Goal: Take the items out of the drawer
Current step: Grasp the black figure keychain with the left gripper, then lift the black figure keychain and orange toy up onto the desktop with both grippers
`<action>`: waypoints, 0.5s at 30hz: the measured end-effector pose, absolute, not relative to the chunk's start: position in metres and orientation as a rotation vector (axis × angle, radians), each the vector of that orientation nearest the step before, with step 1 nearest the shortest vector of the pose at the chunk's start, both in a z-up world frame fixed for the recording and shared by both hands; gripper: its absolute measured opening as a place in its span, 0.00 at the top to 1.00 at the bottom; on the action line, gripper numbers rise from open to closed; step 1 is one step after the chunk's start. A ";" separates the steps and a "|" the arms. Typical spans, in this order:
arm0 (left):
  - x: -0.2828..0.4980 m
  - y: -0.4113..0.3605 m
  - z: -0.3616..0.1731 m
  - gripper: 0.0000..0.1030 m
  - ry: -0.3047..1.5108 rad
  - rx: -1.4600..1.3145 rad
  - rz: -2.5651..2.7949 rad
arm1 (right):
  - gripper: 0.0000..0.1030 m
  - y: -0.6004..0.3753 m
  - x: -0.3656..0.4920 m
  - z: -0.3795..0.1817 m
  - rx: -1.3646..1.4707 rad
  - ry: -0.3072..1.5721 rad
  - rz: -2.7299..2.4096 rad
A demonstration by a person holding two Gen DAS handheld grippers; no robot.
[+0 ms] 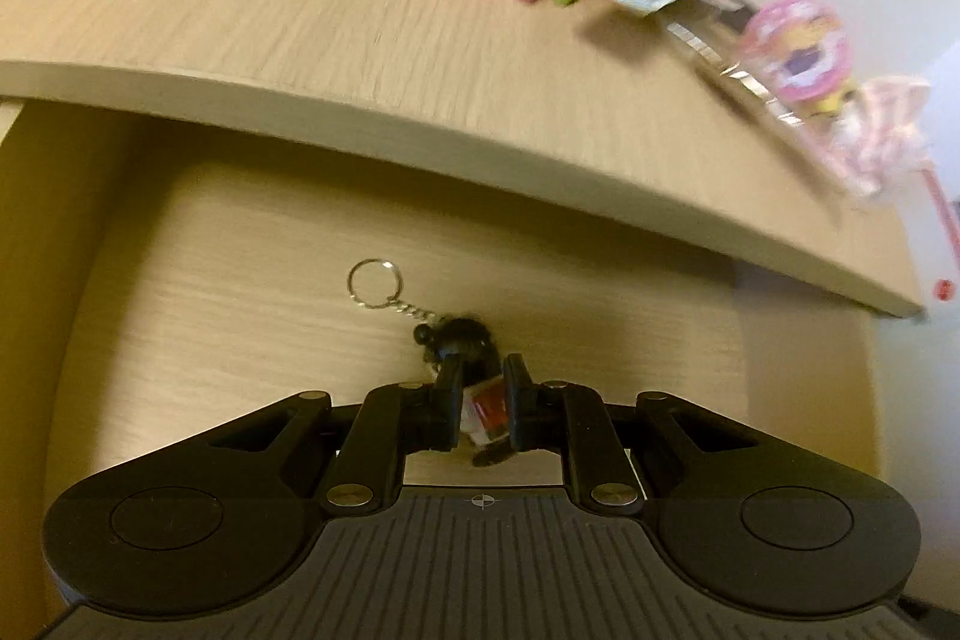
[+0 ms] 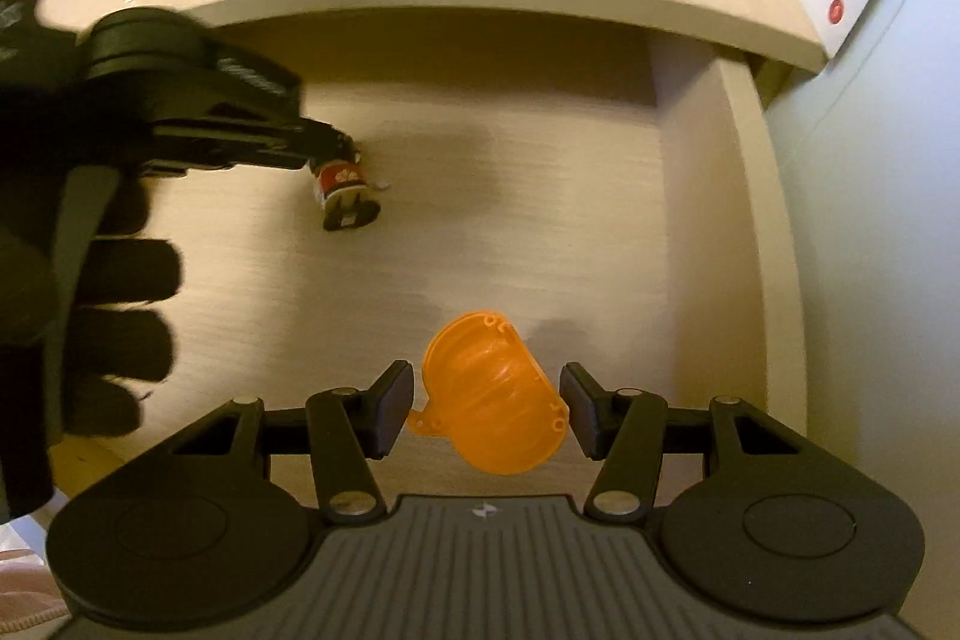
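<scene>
Our left gripper (image 1: 483,388) pinched the black keychain figure (image 1: 462,340) over the drawer (image 2: 540,172). Our right gripper (image 2: 486,409), half spread, bracketed the orange shell (image 2: 489,400), apparently without pressing. Next, we judged, both needed carrying to the far desktop (image 1: 360,28).

The right gripper (image 2: 487,409) is hanging over the drawer (image 2: 708,220), an orange pumpkin-shaped shell (image 2: 489,394) sitting between its parted fingers. Toward the drawer's left edge, the left gripper (image 2: 333,148), in a black-gloved hand (image 2: 90,292), is clamping a small figure keychain (image 2: 342,187).
</scene>
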State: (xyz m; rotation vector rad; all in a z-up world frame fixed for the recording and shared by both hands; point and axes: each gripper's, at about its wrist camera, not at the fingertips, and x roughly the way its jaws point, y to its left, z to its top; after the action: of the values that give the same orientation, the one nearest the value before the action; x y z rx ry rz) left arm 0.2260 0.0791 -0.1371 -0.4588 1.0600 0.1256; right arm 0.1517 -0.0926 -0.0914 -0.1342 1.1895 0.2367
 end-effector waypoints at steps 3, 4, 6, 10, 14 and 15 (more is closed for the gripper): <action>0.232 0.075 -0.145 0.66 1.085 -0.436 0.157 | 0.47 -0.093 0.156 -0.096 -0.127 1.186 0.243; 0.235 0.073 -0.148 0.60 1.100 -0.431 0.165 | 0.47 -0.095 0.157 -0.096 -0.121 1.184 0.241; 0.238 0.073 -0.155 0.63 1.131 -0.438 0.177 | 0.47 -0.101 0.160 -0.096 -0.104 1.184 0.227; 0.244 0.066 -0.157 0.64 1.119 -0.361 0.138 | 0.47 -0.103 0.164 -0.103 -0.086 1.193 0.215; 0.246 0.062 -0.158 0.69 1.129 -0.247 0.064 | 0.47 -0.101 0.163 -0.105 -0.073 1.207 0.219; 0.245 0.061 -0.157 0.69 1.148 -0.227 0.044 | 0.47 -0.100 0.163 -0.106 -0.064 1.211 0.220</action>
State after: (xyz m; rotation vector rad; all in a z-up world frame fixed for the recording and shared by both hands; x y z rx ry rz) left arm 0.2448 0.0608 -0.1574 -0.2268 1.1476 0.0437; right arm 0.1633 -0.1001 -0.1056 -0.0644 1.2111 0.2202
